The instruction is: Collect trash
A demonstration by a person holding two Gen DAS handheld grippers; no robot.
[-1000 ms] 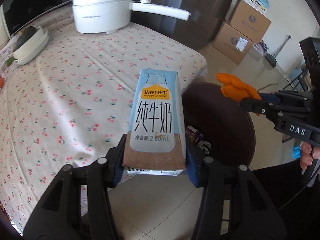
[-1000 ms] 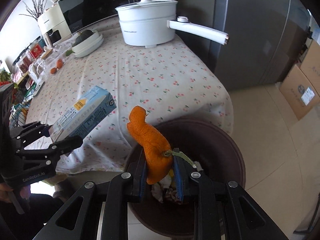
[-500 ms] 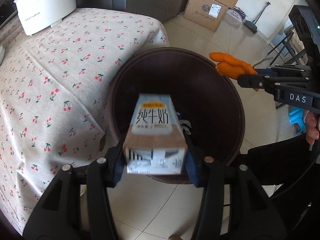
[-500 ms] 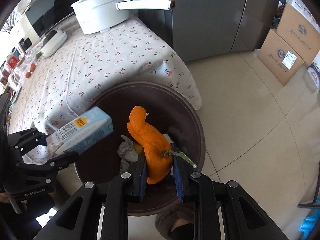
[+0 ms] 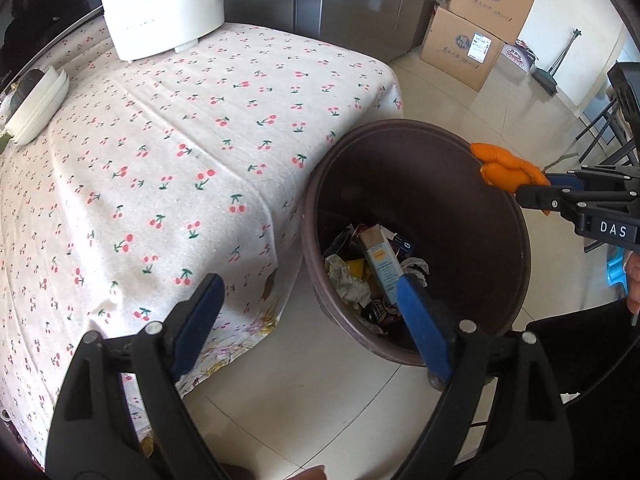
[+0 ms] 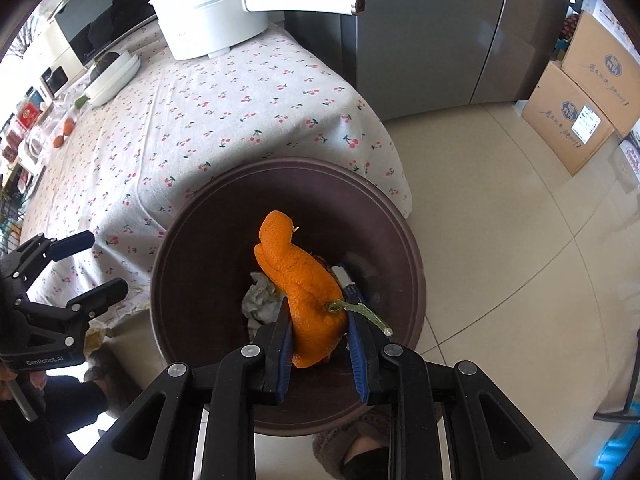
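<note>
A dark brown trash bin (image 5: 516, 248) stands on the floor beside the table; it also shows in the right wrist view (image 6: 416, 256). The blue milk carton (image 5: 380, 260) lies inside it among crumpled wrappers. My left gripper (image 5: 308, 292) is open and empty, held above the bin's near left rim; it shows at the left of the right wrist view (image 6: 90, 262). My right gripper (image 6: 318, 308) is shut on an orange peel (image 6: 300, 276) and holds it over the bin. The peel also shows at the right in the left wrist view (image 5: 504, 168).
The table has a cherry-print cloth (image 5: 160, 152) whose corner hangs next to the bin. A white electric pot (image 5: 160, 4) with a long handle and a white dish (image 5: 36, 108) stand at its far side. Cardboard boxes (image 5: 472, 32) and a grey fridge (image 6: 432, 28) stand beyond.
My left gripper opened and let go of the milk carton, which dropped into the bin. My right gripper still holds the orange peel above the bin.
</note>
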